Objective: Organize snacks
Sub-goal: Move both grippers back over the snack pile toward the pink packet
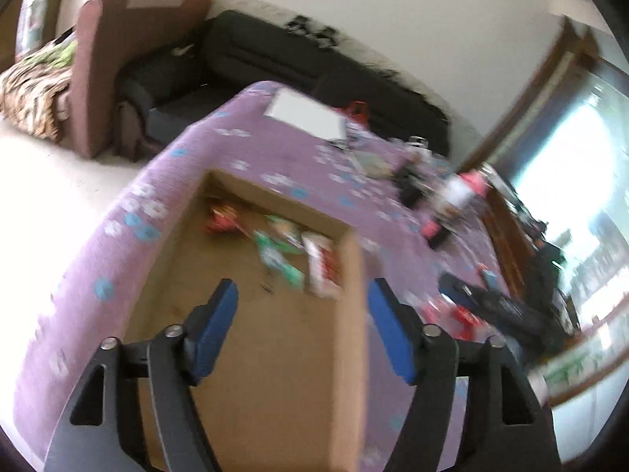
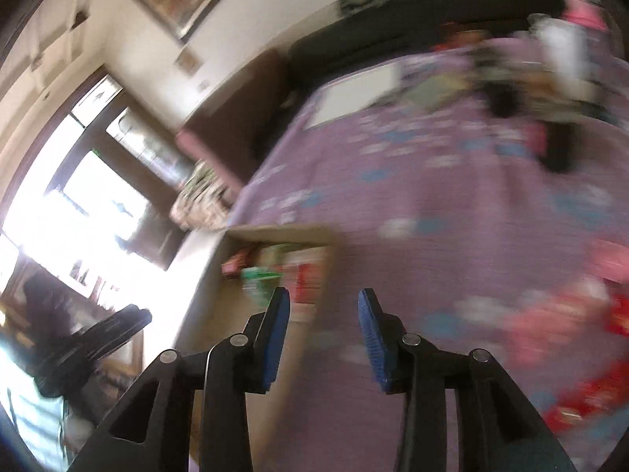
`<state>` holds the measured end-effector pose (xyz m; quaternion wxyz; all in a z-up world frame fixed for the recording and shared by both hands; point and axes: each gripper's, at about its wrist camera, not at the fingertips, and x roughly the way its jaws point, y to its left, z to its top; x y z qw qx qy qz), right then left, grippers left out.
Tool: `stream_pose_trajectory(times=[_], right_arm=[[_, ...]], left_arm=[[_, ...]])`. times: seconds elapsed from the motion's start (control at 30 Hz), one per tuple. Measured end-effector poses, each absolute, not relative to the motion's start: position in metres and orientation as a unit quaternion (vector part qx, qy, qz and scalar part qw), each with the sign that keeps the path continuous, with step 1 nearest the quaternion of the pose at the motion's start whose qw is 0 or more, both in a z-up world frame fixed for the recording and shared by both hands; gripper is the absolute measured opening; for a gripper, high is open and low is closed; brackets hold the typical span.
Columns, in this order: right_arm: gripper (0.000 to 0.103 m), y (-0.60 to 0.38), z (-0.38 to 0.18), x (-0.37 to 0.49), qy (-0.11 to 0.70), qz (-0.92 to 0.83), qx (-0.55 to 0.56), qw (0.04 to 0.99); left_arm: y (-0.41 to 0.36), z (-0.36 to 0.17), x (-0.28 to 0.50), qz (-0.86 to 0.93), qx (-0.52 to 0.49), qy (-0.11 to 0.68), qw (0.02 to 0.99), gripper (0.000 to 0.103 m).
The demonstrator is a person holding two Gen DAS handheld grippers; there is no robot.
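An open cardboard box [image 1: 346, 275] stands on a purple flowered tablecloth [image 1: 275, 149]. Inside it lie a red packet [image 1: 222, 220], a green packet [image 1: 275, 247] and a red-and-white packet [image 1: 322, 267]. My left gripper [image 1: 302, 310] is open and empty above the box's right wall. The box [image 2: 283, 232] with its packets also shows in the right wrist view. My right gripper [image 2: 324, 314] is open and empty above the cloth beside the box. Blurred red snack packets [image 2: 582, 385] lie at the right. Both views are motion-blurred.
A white sheet [image 1: 306, 114], bottles and cluttered items [image 1: 452, 192] lie at the table's far side. A dark remote-like object [image 1: 495, 303] lies to the right. A black sofa [image 1: 275, 51] and a pink armchair [image 1: 106, 59] stand behind the table. A bright window [image 2: 78, 204] is at the left.
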<state>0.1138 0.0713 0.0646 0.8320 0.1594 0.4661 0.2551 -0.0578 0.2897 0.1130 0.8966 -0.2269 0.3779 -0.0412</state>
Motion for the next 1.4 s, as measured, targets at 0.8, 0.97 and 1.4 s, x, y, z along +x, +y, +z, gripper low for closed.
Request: stream_pose_trajectory(times=[0.8,0.97,1.4], right_arm=[[0.022,0.008,0.001,0.141,0.509,0.085,0.126,0.847],[0.02,0.03,0.001,0.096,0.538,0.159,0.13,0.817],[0.049,-0.06,0.055,0.024,0.438,0.19,0.165,0.863]], left_arm=[[0.195,0.087,-0.115,-0.087,-0.191,0.39,0.897,0.074],[0.194,0.078,-0.114,-0.091,-0.199,0.4,0.89,0.074],[0.155,0.074,-0.114,-0.124,-0.178,0.413,0.885,0.074]])
